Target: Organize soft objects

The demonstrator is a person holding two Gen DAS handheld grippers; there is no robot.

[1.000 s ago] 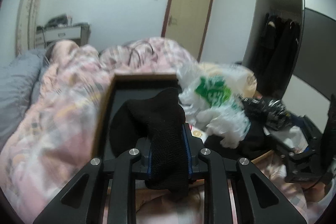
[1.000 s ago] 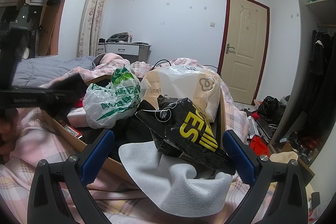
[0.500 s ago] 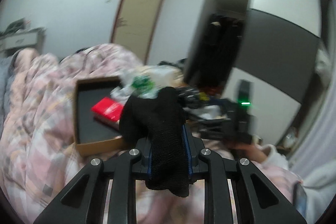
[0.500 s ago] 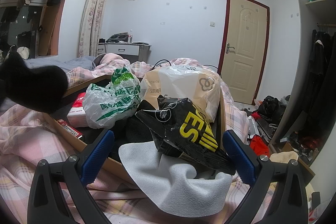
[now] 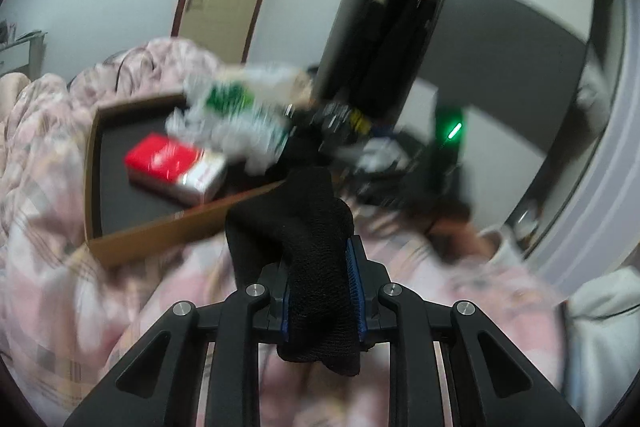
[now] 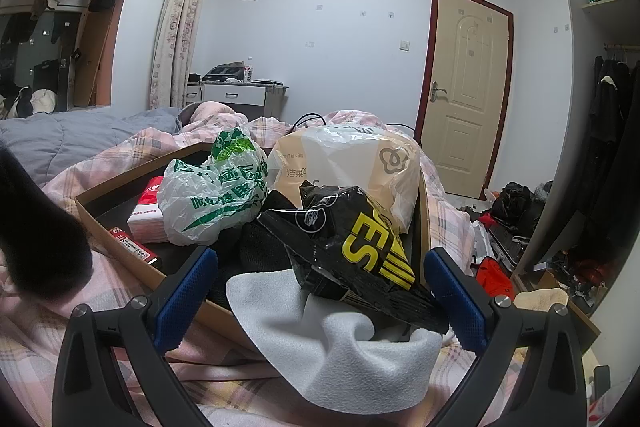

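One black sock (image 5: 316, 247) pinched in left gripper (image 5: 322, 291) fingers, clear of box (image 5: 160, 227) | right gripper (image 6: 320, 291) fingers spread, empty, over white cloth (image 6: 340, 347), likely next.

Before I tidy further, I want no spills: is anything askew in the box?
Yes. The white cloth hangs over the box's near edge onto the bedding, and the black-and-yellow bag juts over it too.

The left wrist view is dim and heavily motion-smeared; only the black knitted sock (image 5: 316, 259) near six o'clock looks sharp. The right wrist view is sharp and evenly lit, with soft shadows. Fisheye bending and dark vignetting ring both frames.
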